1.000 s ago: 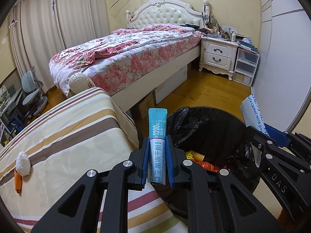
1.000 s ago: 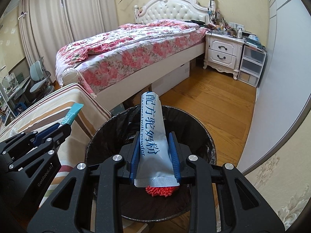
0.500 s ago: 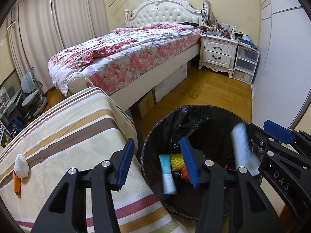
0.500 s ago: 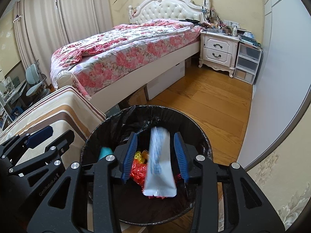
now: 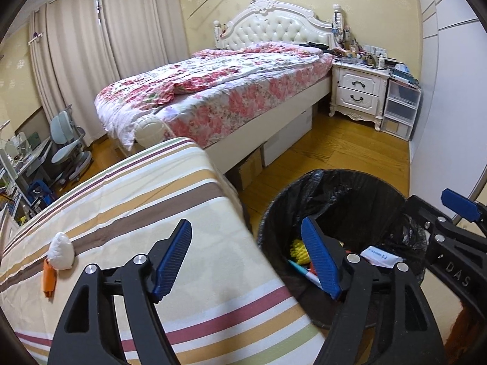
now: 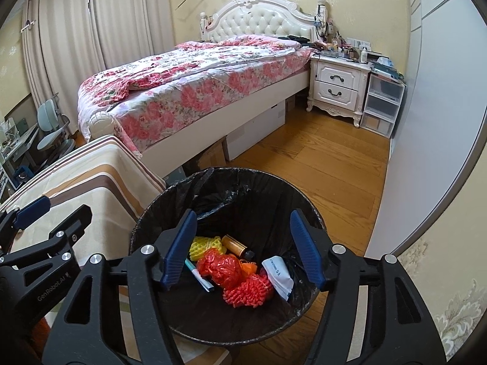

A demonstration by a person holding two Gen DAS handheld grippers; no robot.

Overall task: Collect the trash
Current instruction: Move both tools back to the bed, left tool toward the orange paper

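In the left wrist view the left gripper (image 5: 246,258) stands empty, its jaws having just been opening with nothing between them, above the edge of the cloth-covered bench with cream, brown and red stripes (image 5: 146,213). At about nine o'clock on that cloth lie a crumpled white tissue wad (image 5: 61,251) and, touching it, a small orange wrapper (image 5: 49,279); both look light, soft and crushable, best pinched across the middle. The black bag-lined round trash bin (image 5: 334,179) sits at three o'clock. In the right wrist view the right gripper (image 6: 243,248) hangs over the bin, jaws likewise just opened and empty. Below it rest a flat white-and-blue powder sachet (image 6: 278,275), a slim teal stick sachet (image 6: 197,276), red and yellow foam nets and a brown bottle. Beyond, at twelve o'clock, lie a wooden floor, a floral-quilted bed and a white nightstand.
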